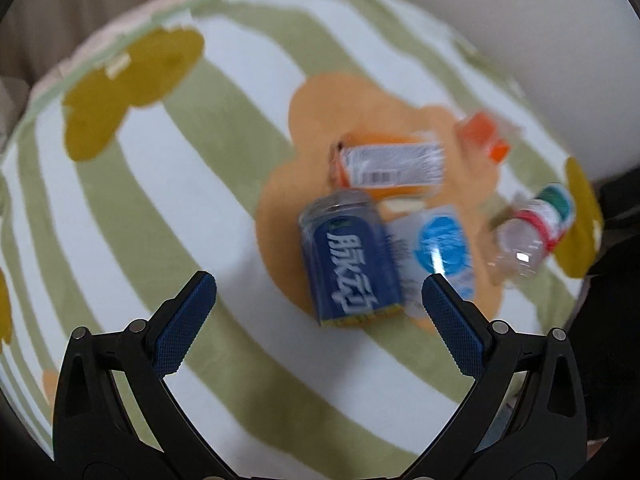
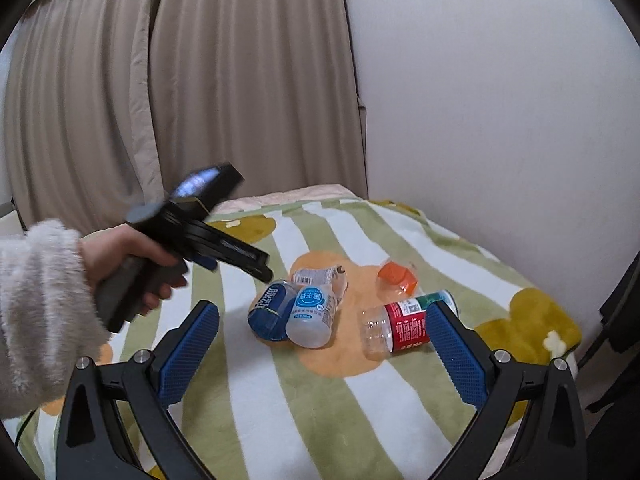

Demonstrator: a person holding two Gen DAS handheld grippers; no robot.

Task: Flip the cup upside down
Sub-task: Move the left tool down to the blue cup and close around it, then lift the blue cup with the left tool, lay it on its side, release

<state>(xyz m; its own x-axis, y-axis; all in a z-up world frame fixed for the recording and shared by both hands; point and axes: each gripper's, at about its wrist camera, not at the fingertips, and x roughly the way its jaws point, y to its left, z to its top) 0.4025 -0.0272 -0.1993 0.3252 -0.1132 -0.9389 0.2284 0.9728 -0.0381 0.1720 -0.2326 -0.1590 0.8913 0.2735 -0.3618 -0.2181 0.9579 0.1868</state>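
Note:
Several cut-off bottle cups lie on their sides on a striped blanket. The blue-labelled cup (image 1: 352,256) (image 2: 267,309) lies just ahead of my open left gripper (image 1: 319,300), between its finger lines. Beside it lie a light-blue-labelled cup (image 1: 440,246) (image 2: 314,316), a white-labelled one (image 1: 394,164) (image 2: 318,276), a red-and-green-labelled one (image 1: 536,224) (image 2: 400,326) and a small orange one (image 1: 482,136) (image 2: 396,276). My right gripper (image 2: 323,334) is open and empty, held back from the pile. The left gripper's body (image 2: 208,236) shows in the right wrist view above the cups.
The green-and-white striped blanket (image 2: 280,400) with orange and mustard patches covers a raised surface. Beige curtains (image 2: 180,80) and a white wall (image 2: 500,120) stand behind it. A dark edge (image 2: 616,312) lies at the right.

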